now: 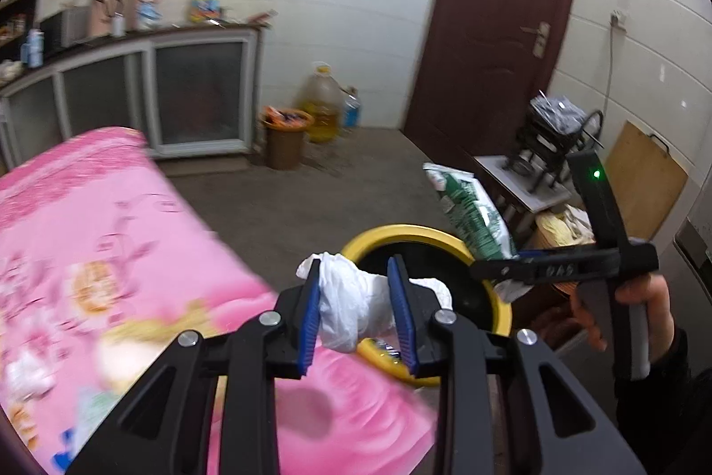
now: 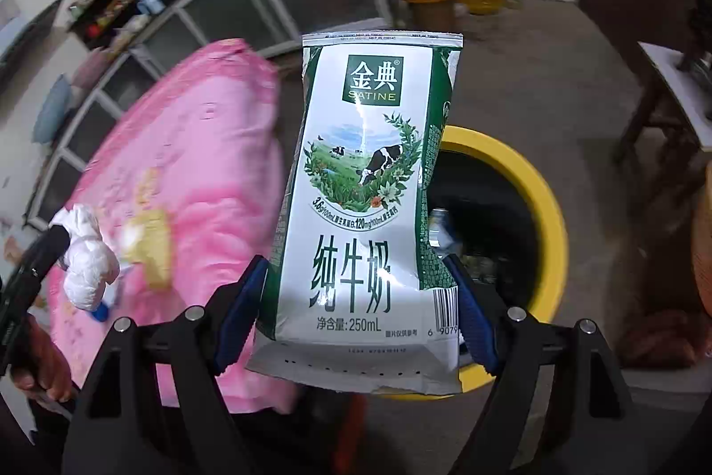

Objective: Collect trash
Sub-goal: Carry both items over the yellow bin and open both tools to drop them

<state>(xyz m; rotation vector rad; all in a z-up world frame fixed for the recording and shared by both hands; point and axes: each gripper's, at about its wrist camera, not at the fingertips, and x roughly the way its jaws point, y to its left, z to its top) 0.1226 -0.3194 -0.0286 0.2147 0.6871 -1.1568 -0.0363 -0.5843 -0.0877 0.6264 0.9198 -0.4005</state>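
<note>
Left gripper (image 1: 358,308): a crumpled white plastic bag (image 1: 351,306) is being pinched between the narrowly set blue pads, at the near rim of the yellow-rimmed trash bin (image 1: 427,234).

Right gripper (image 2: 360,314): a flattened Satine milk carton (image 2: 360,208) is being clamped across its lower part with the jaws set wide; the carton is being held upright, near the bin's rim on the table side.

Trash bin: it is being seen on the floor just beside the table corner, with what may be a can lying inside, though that part is dark and blurred.

Risk, bag: if it is being let go here, it is likely to be caught on the rim or dropped onto the floor, since much of it is hanging short of the opening.

Risk, carton: its tall top is likely to be knocked against the rim, or tipped outside, if it is being released before being centred.

Risk, collision: the two grippers are being brought close over one small opening, so a clash is possible.

Surface: the table is being covered by a pink floral cloth (image 1: 111,243).

Room: a bare grey floor, white tiled walls, a dark red door (image 1: 498,21), a glass-fronted cabinet (image 1: 147,96), a brown waste basket (image 1: 285,141) and an oil jug (image 1: 322,107) are being shown.
</note>
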